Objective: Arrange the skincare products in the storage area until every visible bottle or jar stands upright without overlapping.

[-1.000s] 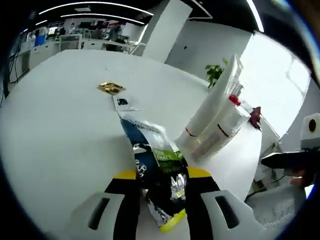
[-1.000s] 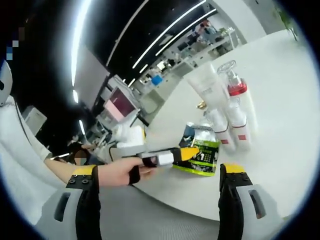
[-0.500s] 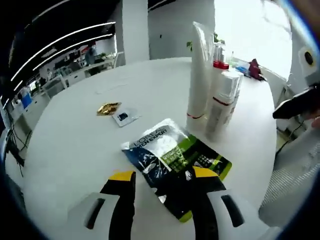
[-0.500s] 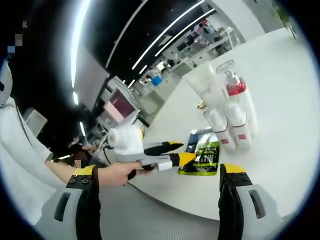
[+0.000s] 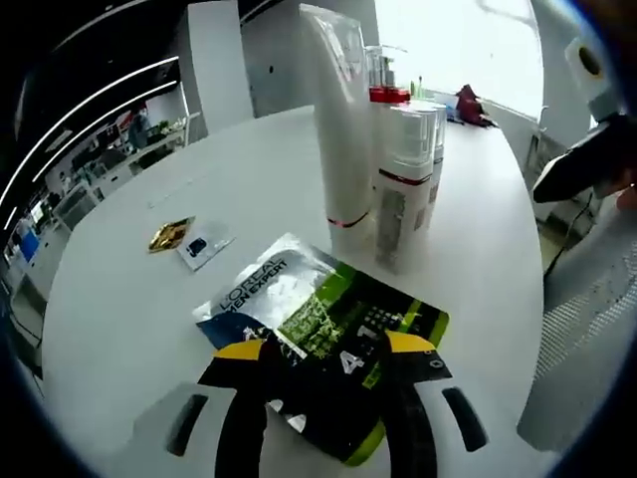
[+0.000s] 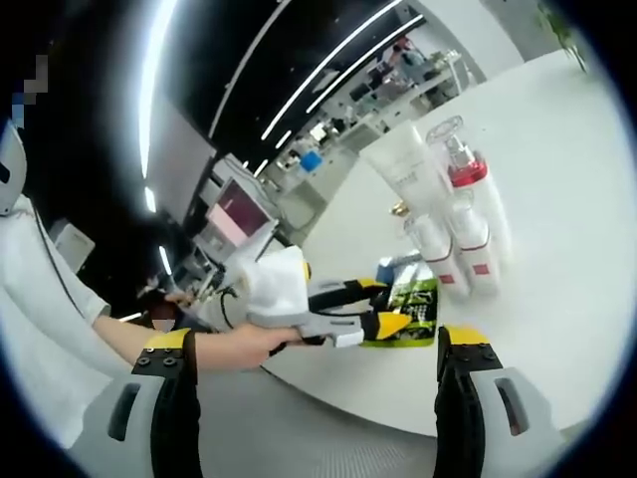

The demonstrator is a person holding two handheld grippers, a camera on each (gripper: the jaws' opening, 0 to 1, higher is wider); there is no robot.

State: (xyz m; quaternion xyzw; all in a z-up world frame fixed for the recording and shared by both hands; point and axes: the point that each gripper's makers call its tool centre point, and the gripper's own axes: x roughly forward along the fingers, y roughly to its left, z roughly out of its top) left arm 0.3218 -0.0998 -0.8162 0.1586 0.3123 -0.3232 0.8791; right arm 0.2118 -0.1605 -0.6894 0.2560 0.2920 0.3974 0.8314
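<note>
A green, black and silver skincare sachet (image 5: 318, 314) lies flat on the white round table (image 5: 129, 299), its near end between the jaws of my open left gripper (image 5: 326, 349). Behind it a tall white tube (image 5: 338, 119), a red-collared pump bottle (image 5: 383, 85) and two white bottles with red bands (image 5: 403, 169) stand upright in a tight cluster. In the right gripper view my right gripper (image 6: 317, 339) is open wide off the table's edge. There, a hand holds the left gripper (image 6: 386, 305) at the sachet (image 6: 410, 304), with the tube (image 6: 408, 169) and bottles (image 6: 468, 244) beyond.
A small gold packet (image 5: 169, 234) and a white card (image 5: 204, 244) lie on the table left of the sachet. The right gripper (image 5: 582, 164) juts in past the table's right edge. Desks and shelves fill the office behind.
My left gripper was shut on the raised sachet a second ago; it has opened and the sachet now lies flat on the table. The right gripper has stayed put.
</note>
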